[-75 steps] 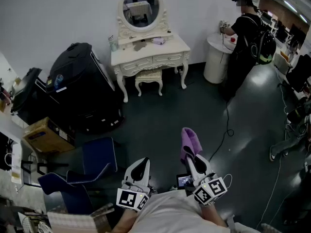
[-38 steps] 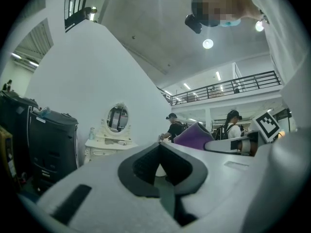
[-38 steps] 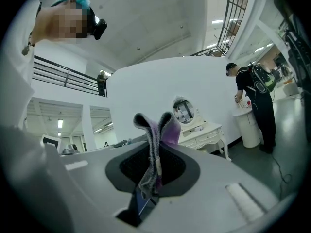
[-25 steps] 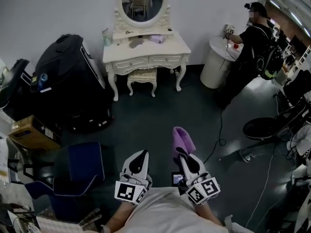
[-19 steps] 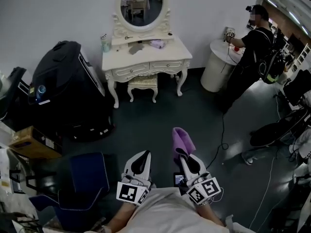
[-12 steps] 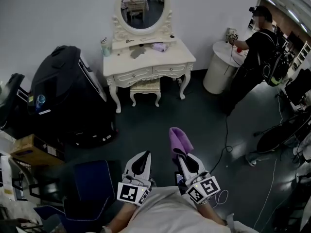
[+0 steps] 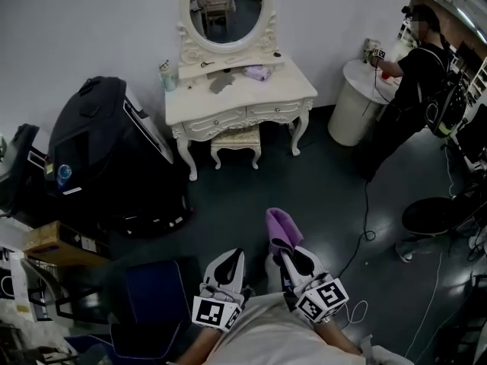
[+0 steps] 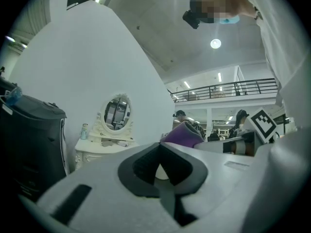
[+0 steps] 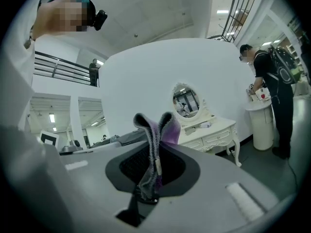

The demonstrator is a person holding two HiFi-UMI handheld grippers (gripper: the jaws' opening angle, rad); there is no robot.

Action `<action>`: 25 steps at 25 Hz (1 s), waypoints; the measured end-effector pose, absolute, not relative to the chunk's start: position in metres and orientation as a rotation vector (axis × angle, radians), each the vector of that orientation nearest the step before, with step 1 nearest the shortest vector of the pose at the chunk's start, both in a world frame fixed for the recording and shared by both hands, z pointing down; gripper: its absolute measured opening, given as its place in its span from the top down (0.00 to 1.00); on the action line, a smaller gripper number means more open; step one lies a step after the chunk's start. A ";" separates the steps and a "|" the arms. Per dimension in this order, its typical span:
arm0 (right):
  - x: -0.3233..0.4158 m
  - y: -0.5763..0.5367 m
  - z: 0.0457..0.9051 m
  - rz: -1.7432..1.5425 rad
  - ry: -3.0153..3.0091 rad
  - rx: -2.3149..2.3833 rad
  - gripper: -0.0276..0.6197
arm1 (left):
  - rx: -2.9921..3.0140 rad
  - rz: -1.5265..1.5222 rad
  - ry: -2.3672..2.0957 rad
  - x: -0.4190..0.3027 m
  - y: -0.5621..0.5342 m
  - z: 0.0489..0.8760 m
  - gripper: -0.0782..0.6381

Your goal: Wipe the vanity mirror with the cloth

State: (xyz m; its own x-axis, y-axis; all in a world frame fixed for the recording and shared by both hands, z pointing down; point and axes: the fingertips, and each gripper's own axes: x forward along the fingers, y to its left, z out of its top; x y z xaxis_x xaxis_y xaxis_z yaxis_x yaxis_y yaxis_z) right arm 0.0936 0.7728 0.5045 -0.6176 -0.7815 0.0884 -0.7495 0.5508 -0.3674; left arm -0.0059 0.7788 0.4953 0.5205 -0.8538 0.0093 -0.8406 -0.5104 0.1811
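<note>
The white left gripper [image 7: 230,258] is clenched empty, jaws together. Well ahead, the oval vanity mirror in a cream carved frame [image 7: 226,7] stands at the back edge of the white dressing table [image 7: 288,91]. The white right gripper [image 7: 286,255] pinches the folded purple cloth [image 7: 278,228].

Left gripper [image 7: 232,258] at lower centre of the head view, jaws pressed together with nothing between them, right gripper [image 7: 287,255] just to its right, jaws clamped on a purple cloth [image 7: 278,230], both level, parallel, pointing up-frame
</note>
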 end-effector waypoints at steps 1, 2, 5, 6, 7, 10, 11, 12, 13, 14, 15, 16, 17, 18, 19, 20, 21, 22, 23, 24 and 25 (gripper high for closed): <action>0.091 0.763 0.507 -0.586 2.704 -1.318 0.88 | 2.590 -0.113 -1.468 -0.007 0.772 0.496 0.89; 0.088 0.752 0.509 -0.592 2.719 -1.301 0.88 | 2.582 -0.109 -1.484 -0.010 0.763 0.496 0.89; 0.078 0.714 0.510 -0.584 2.766 -1.230 0.88 | 2.541 -0.103 -1.563 -0.021 0.733 0.498 0.89; 0.075 0.701 0.509 -0.579 2.782 -1.202 0.88 | 2.525 -0.099 -1.590 -0.024 0.721 0.498 0.89; 0.074 0.688 0.507 -0.576 2.798 -1.175 0.88 | 2.509 -0.097 -1.615 -0.026 0.709 0.496 0.89; 0.074 0.646 0.501 -0.558 2.833 -1.112 0.88 | 2.481 -0.100 -1.675 -0.028 0.671 0.490 0.89; 0.074 0.630 0.499 -0.551 2.843 -1.092 0.88 | 2.475 -0.105 -1.696 -0.029 0.657 0.488 0.89; 0.074 0.615 0.498 -0.546 2.852 -1.071 0.88 | 2.465 -0.109 -1.719 -0.028 0.643 0.487 0.89; 0.075 0.600 0.498 -0.543 2.860 -1.051 0.88 | 2.451 -0.114 -1.741 -0.027 0.630 0.486 0.89; 0.078 0.588 0.498 -0.544 2.869 -1.033 0.89 | 2.435 -0.119 -1.761 -0.025 0.618 0.486 0.89; 0.082 0.575 0.498 -0.547 2.877 -1.017 0.88 | 2.421 -0.124 -1.776 -0.021 0.606 0.487 0.89; 0.087 0.562 0.499 -0.552 2.884 -1.005 0.88 | 2.409 -0.129 -1.786 -0.015 0.594 0.487 0.89; 0.092 0.549 0.500 -0.558 2.891 -0.996 0.89 | 2.401 -0.132 -1.794 -0.009 0.582 0.486 0.89; 0.098 0.535 0.500 -0.561 2.896 -0.989 0.88 | 2.395 -0.131 -1.799 -0.003 0.569 0.486 0.89; 0.103 0.521 0.500 -0.563 2.899 -0.982 0.89 | 2.390 -0.129 -1.804 0.003 0.556 0.486 0.89; 0.109 0.508 0.500 -0.560 2.900 -0.974 0.89 | 2.386 -0.129 -1.811 0.008 0.544 0.486 0.89; 0.114 0.496 0.500 -0.555 2.900 -0.965 0.88 | 2.383 -0.131 -1.820 0.013 0.533 0.485 0.89; 0.119 0.486 0.499 -0.547 2.898 -0.957 0.88 | 2.381 -0.134 -1.831 0.017 0.524 0.484 0.89; 0.125 0.476 0.498 -0.538 2.897 -0.951 0.88 | 2.378 -0.137 -1.842 0.021 0.515 0.484 0.89; 0.130 0.467 0.498 -0.529 2.896 -0.947 0.89 | 2.375 -0.140 -1.849 0.025 0.507 0.484 0.89; 0.135 0.458 0.497 -0.519 2.895 -0.945 0.89 | 2.372 -0.142 -1.852 0.029 0.498 0.484 0.89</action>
State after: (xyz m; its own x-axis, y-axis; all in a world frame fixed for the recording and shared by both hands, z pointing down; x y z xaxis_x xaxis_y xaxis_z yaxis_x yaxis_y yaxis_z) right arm 0.1346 0.4577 0.4971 -0.8114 -0.5820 0.0538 -0.5644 0.7563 -0.3308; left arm 0.0288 0.4981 0.4841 0.2430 -0.9700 0.0052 -0.9579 -0.2391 0.1587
